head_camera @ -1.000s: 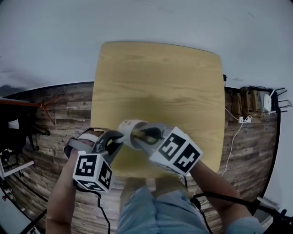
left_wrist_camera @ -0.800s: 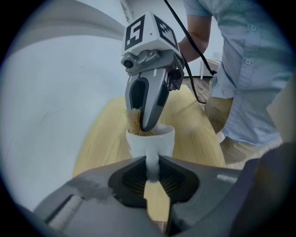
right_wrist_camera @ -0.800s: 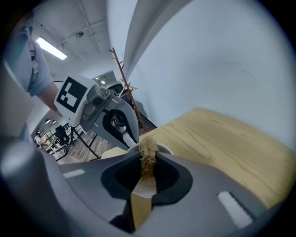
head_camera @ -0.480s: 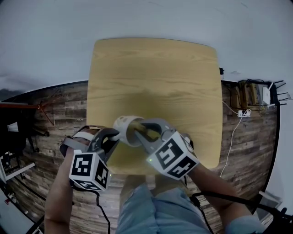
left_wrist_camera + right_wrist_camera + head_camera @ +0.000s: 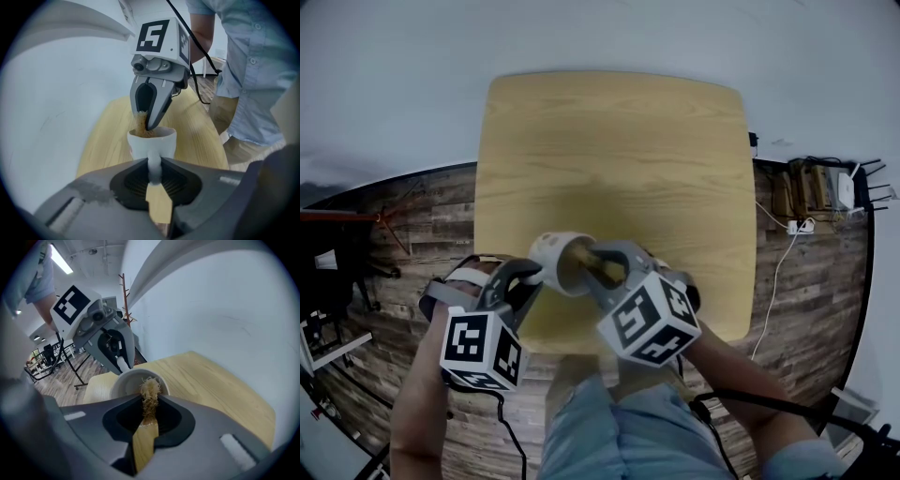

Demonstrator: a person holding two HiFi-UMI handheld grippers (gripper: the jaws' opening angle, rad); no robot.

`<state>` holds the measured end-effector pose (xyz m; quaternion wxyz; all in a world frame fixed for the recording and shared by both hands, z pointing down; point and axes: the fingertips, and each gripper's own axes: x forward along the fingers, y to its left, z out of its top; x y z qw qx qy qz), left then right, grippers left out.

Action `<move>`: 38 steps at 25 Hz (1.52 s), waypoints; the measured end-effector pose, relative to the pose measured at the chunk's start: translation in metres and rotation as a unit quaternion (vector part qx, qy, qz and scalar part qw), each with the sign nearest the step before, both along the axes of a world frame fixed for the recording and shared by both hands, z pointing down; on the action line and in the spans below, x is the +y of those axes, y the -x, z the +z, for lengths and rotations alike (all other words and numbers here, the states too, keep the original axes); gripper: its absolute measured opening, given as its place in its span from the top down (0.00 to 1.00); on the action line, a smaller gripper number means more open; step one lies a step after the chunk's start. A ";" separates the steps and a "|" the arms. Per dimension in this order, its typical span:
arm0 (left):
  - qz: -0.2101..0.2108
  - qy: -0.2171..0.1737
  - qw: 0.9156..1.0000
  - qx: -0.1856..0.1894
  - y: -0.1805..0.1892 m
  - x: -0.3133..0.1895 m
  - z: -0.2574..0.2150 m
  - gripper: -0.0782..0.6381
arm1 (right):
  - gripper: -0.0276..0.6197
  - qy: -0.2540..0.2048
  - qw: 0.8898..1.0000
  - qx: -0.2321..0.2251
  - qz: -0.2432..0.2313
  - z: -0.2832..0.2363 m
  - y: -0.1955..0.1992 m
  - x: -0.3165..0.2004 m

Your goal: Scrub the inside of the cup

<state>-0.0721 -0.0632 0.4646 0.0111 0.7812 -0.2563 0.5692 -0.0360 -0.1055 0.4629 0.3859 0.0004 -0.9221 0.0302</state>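
A white cup [image 5: 551, 255] is held above the near edge of the wooden table [image 5: 609, 150], its mouth tilted toward my right gripper. My left gripper [image 5: 531, 275] is shut on the cup's handle [image 5: 153, 165], seen close up in the left gripper view. My right gripper [image 5: 602, 264] is shut on a wooden-handled brush [image 5: 149, 399]. The brush's tan bristles [image 5: 139, 123] reach into the cup's mouth [image 5: 133, 379]. The inside bottom of the cup is hidden.
The table's near edge lies just under the grippers, with the person's legs [image 5: 619, 422] below it. A power strip with cables [image 5: 802, 246] sits on the plank floor at the right. A coat stand [image 5: 124, 296] stands by the wall.
Both grippers and the cup have drifted slightly left and away from me. The right gripper has turned a little with the brush still in the cup.
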 end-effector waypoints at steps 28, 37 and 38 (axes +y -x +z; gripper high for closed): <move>0.008 0.000 1.000 -0.015 -0.002 0.001 0.003 0.79 | 0.87 0.092 0.995 -0.024 0.009 -0.025 0.009 0.019; 0.008 0.000 1.000 -0.015 -0.002 0.001 0.003 0.79 | 0.87 0.023 0.999 -0.023 -0.005 -0.026 0.003 -0.001; 0.009 0.000 1.000 -0.015 -0.002 0.000 0.003 0.79 | 0.87 0.015 1.000 -0.023 -0.007 -0.025 0.002 -0.002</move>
